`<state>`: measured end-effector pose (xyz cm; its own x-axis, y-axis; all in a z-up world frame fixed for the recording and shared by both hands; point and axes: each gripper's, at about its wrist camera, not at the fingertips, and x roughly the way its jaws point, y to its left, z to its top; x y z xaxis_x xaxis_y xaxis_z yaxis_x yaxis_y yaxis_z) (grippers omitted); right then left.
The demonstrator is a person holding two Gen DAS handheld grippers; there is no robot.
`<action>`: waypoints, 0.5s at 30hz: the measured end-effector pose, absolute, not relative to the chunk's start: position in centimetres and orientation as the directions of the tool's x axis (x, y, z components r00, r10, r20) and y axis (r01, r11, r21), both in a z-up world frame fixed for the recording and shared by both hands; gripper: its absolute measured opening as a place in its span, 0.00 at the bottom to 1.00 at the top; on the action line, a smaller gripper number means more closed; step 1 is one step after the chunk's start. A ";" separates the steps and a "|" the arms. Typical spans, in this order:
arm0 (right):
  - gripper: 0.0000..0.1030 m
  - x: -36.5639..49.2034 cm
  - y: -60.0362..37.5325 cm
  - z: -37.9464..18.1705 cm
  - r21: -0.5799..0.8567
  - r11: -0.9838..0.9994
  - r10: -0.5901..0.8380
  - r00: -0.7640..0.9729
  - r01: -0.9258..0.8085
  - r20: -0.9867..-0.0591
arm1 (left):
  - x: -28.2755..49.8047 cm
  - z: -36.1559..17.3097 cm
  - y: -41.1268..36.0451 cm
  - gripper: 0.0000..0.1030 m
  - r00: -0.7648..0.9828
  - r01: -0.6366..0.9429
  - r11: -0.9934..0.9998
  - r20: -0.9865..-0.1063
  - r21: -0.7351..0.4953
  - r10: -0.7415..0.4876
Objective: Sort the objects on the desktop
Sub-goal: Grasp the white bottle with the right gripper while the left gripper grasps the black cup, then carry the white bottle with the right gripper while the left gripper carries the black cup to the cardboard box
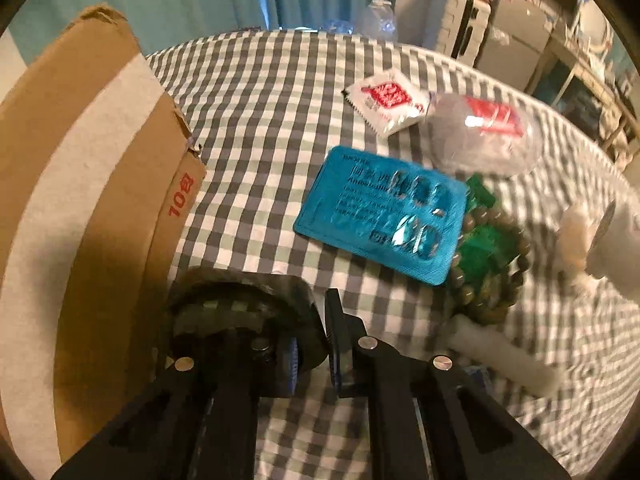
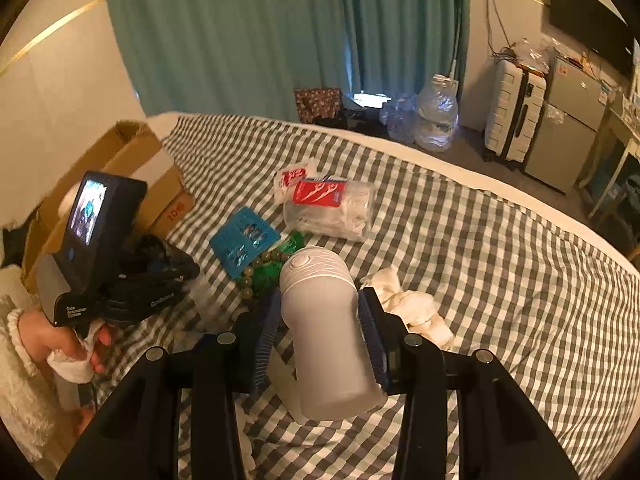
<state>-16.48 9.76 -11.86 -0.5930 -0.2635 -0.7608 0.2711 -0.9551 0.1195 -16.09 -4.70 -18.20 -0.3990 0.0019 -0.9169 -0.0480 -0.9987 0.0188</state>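
Right wrist view: the right gripper (image 2: 318, 334) grasps a grey plastic bottle (image 2: 326, 336) between its two blue-padded fingers (image 2: 266, 334), one pad on each side wall, ribbed white cap pointing away from the camera. Beyond the cap lie a string of beads (image 2: 256, 268) on a green packet (image 2: 280, 258), then a blue blister pack (image 2: 244, 236), then a clear bag with a red label (image 2: 332, 208) and a white sachet (image 2: 294, 178). Crumpled white tissue (image 2: 412, 308) lies just right of the right finger. Only this view shows the left gripper (image 2: 160, 276) from outside, held in a hand (image 2: 68, 340), with a cardboard box (image 2: 120, 184) behind it.

Left wrist view: the left gripper (image 1: 316, 340) is clenched on a dark ring-shaped object (image 1: 236, 316); its kind cannot be told. The box (image 1: 92, 200) stands just to its left. Ahead lies the blister pack (image 1: 384, 212), with the beads (image 1: 496, 264) to the right of it. The sachet (image 1: 386, 100) and bag (image 1: 484, 136) lie farther off. The bottle (image 1: 616, 240) appears blurred at the right edge. All rest on a checked cloth (image 1: 260, 120).
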 end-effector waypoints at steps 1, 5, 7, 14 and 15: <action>0.39 -16.6 10.1 -11.6 0.129 -0.957 -0.264 -0.600 0.260 -0.755 | -15.9 -17.9 -4.6 0.11 -0.405 -0.059 -0.998 -0.914 0.000 0.024; 0.39 -16.6 11.9 -10.6 0.178 -0.962 -0.269 -0.623 0.205 -0.735 | -15.1 -17.4 -3.8 0.11 -0.421 -0.105 -0.994 -0.906 0.007 0.039; 0.39 -16.6 12.7 -10.1 0.198 -0.963 -0.268 -0.635 0.181 -0.725 | -14.7 -16.5 -3.3 0.11 -0.432 -0.115 -0.993 -0.899 -0.028 0.075; 0.39 -16.5 14.8 -8.9 0.267 -0.956 -0.281 -0.663 0.125 -0.694 | -15.5 -11.4 -3.1 0.11 -0.532 -0.133 -0.987 -0.834 -0.084 0.143; 0.39 -16.4 14.8 -8.8 0.267 -0.955 -0.281 -0.663 0.125 -0.694 | -15.6 -10.9 -2.9 0.11 -0.539 -0.138 -0.986 -0.829 -0.088 0.150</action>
<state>-16.44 14.75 -8.80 -0.6628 -0.2810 -0.6941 0.1253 -0.9555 0.2671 -15.59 -2.93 -10.86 -0.5394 0.1495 -0.8287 -0.1382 -0.9865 -0.0880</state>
